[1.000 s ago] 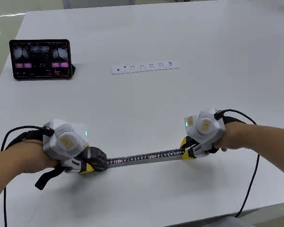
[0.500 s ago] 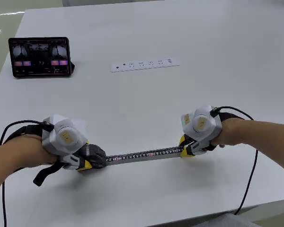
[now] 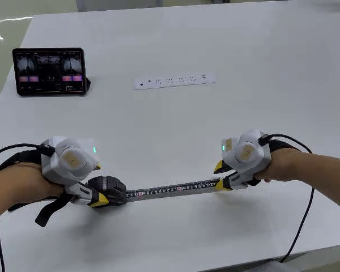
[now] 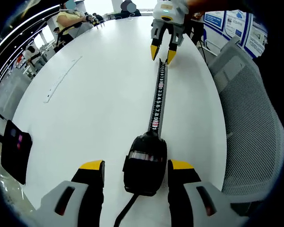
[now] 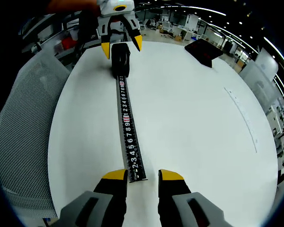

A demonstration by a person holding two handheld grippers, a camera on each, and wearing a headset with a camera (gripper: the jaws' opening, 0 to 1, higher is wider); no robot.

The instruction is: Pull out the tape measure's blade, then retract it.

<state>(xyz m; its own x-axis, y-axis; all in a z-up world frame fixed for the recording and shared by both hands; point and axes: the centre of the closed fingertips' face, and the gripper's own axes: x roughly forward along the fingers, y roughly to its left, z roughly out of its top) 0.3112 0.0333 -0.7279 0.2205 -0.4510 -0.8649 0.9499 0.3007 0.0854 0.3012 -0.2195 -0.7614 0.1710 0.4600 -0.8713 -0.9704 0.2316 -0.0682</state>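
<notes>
The tape measure's case (image 3: 106,189) looked like matt black plastic, with a glossier band across its top. Its blade (image 3: 170,189) was thin, silvery metal with a printed scale. The white tabletop (image 3: 243,68) was smooth with a soft sheen. The tablet's screen (image 3: 49,70) was glossy.

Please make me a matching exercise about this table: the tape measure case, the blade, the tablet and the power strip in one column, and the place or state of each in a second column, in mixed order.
1. tape measure case
2. blade
3. tablet
4. power strip

A. white, lying flat toward the far side of the table
B. between the open jaws of the left gripper
C. standing at the far left, screen lit
D. pulled out, lying flat

Pairs: 1-B, 2-D, 3-C, 4-A
</notes>
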